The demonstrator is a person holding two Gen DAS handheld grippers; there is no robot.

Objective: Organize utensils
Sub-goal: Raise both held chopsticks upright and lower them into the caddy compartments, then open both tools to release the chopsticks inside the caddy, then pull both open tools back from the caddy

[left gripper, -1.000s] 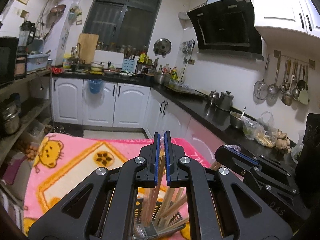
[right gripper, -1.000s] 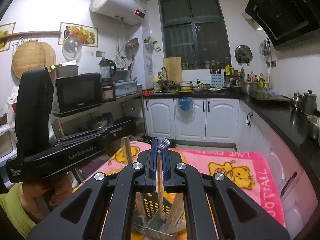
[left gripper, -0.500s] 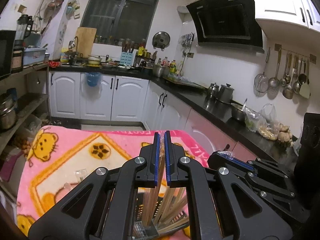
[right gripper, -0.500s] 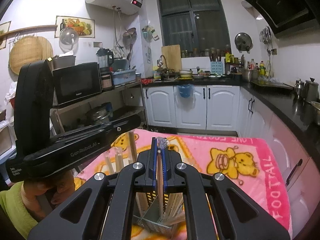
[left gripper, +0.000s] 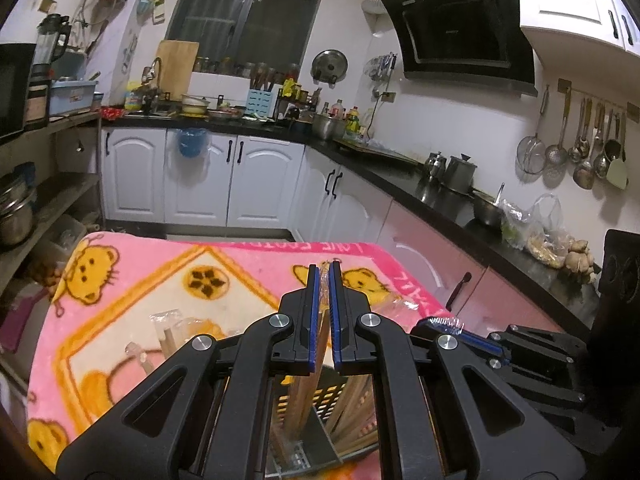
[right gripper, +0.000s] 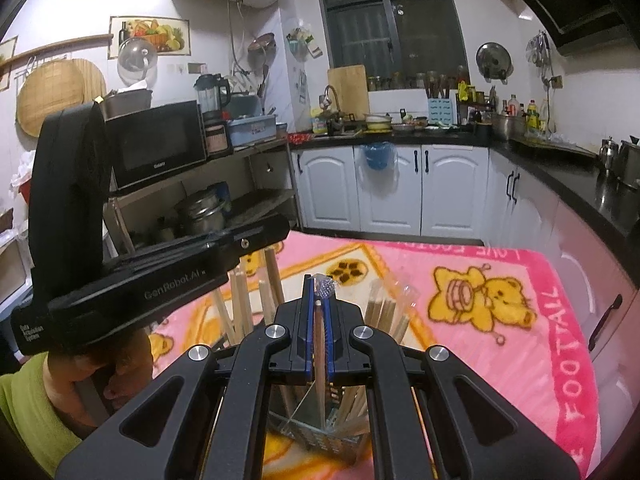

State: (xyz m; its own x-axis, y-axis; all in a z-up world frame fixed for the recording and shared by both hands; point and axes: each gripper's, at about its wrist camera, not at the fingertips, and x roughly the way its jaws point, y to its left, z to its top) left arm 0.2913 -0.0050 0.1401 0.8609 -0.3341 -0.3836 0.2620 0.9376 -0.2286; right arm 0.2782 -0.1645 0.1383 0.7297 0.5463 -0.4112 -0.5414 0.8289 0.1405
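A metal utensil holder (left gripper: 320,436) stands on the pink blanket, holding several wooden chopsticks (right gripper: 384,312). My left gripper (left gripper: 324,276) is shut on a wooden chopstick (left gripper: 308,396) whose lower end reaches down into the holder. My right gripper (right gripper: 319,286) is shut on a plastic-wrapped chopstick (right gripper: 319,344), also pointing down into the holder (right gripper: 320,432). The left gripper's body (right gripper: 132,280) shows at the left of the right wrist view. The right gripper (left gripper: 444,322) lies just right of the left one.
The pink cartoon blanket (left gripper: 140,292) covers the table. Wrapped chopsticks (left gripper: 168,332) lie loose on it left of the holder. White cabinets (left gripper: 256,180) and a black counter (left gripper: 440,200) with pots stand behind. A shelf with a microwave (right gripper: 156,144) is at the left.
Both grippers have tilted and dropped toward the table, bringing more blanket and the holder into view. Each still grips its chopstick, now lower in the holder.
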